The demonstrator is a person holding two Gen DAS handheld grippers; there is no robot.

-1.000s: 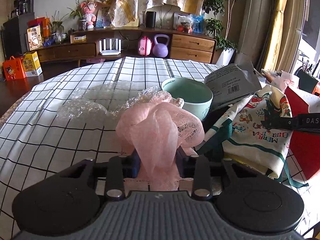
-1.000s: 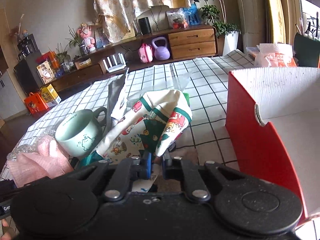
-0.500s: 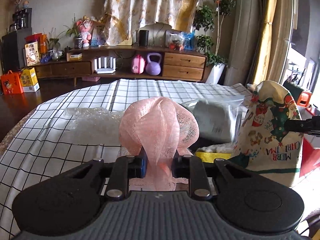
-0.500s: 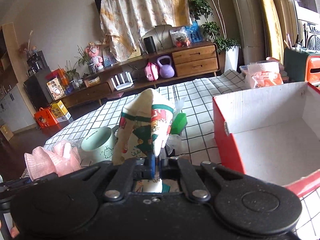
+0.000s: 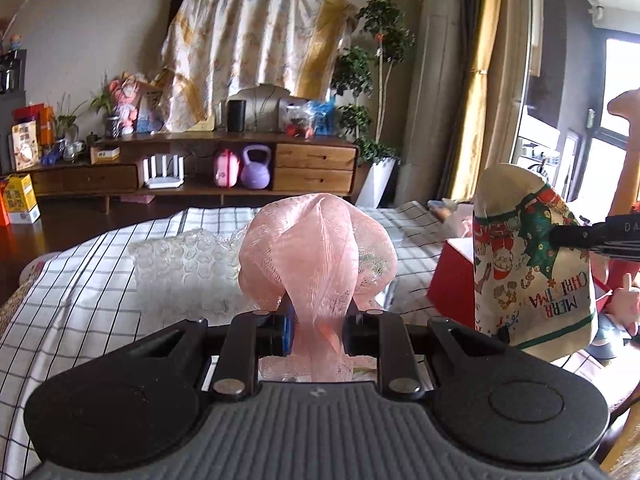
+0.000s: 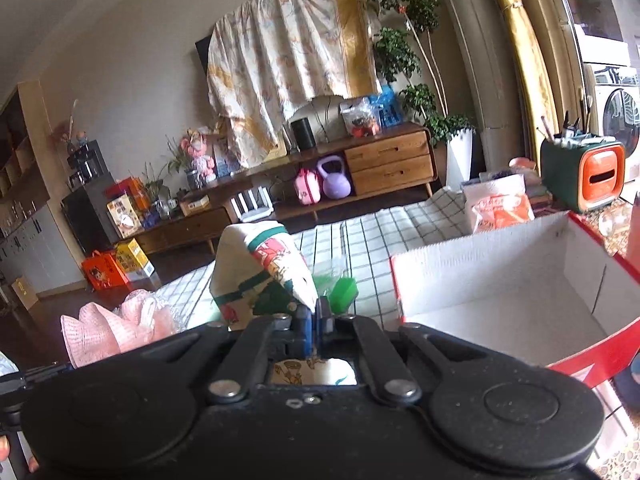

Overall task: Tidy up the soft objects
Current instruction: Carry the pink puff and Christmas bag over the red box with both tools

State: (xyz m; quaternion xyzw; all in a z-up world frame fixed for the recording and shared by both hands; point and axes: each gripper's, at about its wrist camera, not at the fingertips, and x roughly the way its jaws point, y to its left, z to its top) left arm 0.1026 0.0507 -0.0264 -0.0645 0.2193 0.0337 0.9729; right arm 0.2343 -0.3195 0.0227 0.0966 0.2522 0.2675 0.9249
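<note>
1. Left hand-held gripper (image 5: 318,330) is clamped on the pink mesh bath pouf (image 5: 316,256), lifted above the checked table (image 5: 80,300); it looks light and springy, best pinched at its gathered middle;
2. Right hand-held gripper (image 6: 316,320) pinches the limp Christmas-print cloth (image 6: 260,272) beside the red cardboard box (image 6: 500,292).

A lived-in home is seen here, a living room by every sign. A long wooden sideboard (image 5: 192,168) is set against the far wall, crowded with a plush doll (image 5: 124,100), a black speaker (image 5: 236,115) and potted greenery. A purple kettlebell (image 5: 256,168) and a white router (image 5: 164,170) are tucked into its open shelf. A patterned sheet (image 6: 288,60) is draped over what hangs above it. A checked tablecloth (image 5: 80,288) is spread in the foreground, yellow curtains (image 5: 476,92) are drawn back, and a washing machine (image 6: 616,112) is glimpsed beyond.
</note>
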